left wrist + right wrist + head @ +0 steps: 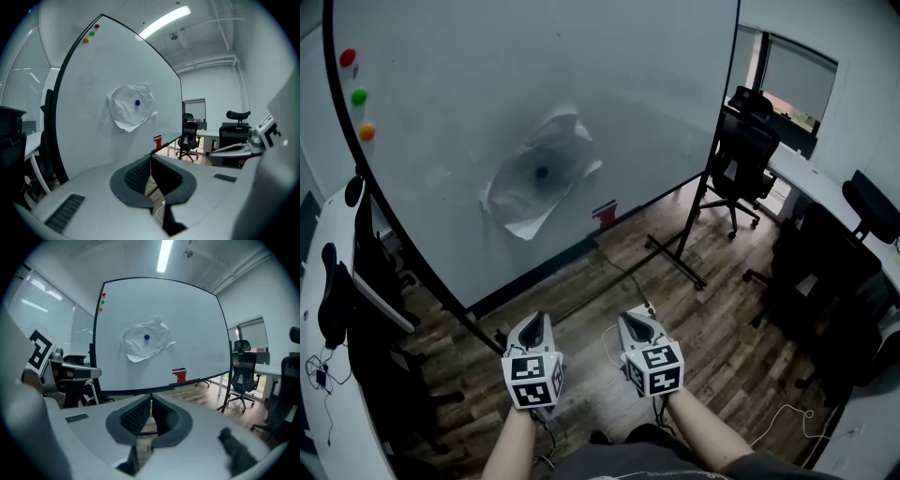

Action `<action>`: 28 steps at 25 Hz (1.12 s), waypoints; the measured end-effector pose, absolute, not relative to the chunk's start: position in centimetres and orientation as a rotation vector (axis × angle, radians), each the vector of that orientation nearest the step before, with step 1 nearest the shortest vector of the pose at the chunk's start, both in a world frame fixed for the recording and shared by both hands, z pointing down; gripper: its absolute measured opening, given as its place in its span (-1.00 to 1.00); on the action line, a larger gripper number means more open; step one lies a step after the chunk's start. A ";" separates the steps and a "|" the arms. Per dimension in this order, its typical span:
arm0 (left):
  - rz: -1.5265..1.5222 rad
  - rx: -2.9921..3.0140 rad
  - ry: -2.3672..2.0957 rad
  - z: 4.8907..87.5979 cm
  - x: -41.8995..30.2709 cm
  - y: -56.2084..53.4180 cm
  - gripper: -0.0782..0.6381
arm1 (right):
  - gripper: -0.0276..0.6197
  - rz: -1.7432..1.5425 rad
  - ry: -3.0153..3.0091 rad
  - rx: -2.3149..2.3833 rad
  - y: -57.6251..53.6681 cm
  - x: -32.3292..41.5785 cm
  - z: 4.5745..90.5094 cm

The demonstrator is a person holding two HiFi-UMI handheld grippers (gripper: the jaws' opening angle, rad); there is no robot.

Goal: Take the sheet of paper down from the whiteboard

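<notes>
We see the crumpled sheet of paper (539, 183) up on the whiteboard (656, 94), pinned by a blue magnet (146, 337). Three coloured magnets (358, 96) dot the board's top corner. Our left tongs (536, 321) and right tongs (634, 316) are clenched on nothing, well apart from the board.

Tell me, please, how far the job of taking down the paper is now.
Done: nothing; the paper hangs crumpled on the whiteboard under a blue magnet. In hand: the left gripper and right gripper are short of the board, jaws together and empty. Left: reach the paper, free it from the magnet, take it down.
</notes>
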State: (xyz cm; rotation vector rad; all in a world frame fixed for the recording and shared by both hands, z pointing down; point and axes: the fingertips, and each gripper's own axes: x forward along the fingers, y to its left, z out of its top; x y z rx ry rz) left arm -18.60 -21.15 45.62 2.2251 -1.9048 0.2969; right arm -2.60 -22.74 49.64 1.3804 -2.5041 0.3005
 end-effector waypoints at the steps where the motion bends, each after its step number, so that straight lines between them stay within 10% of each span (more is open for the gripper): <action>1: 0.295 2.222 -1.906 45.6 -18.9 -21.5 -0.74 | -0.84 0.306 -2.505 1.373 -23.0 -2.9 49.7; 28: 0.150 1.843 -2.227 43.7 -22.7 -33.2 -0.74 | -0.84 0.042 -2.826 0.904 -40.5 -10.8 42.7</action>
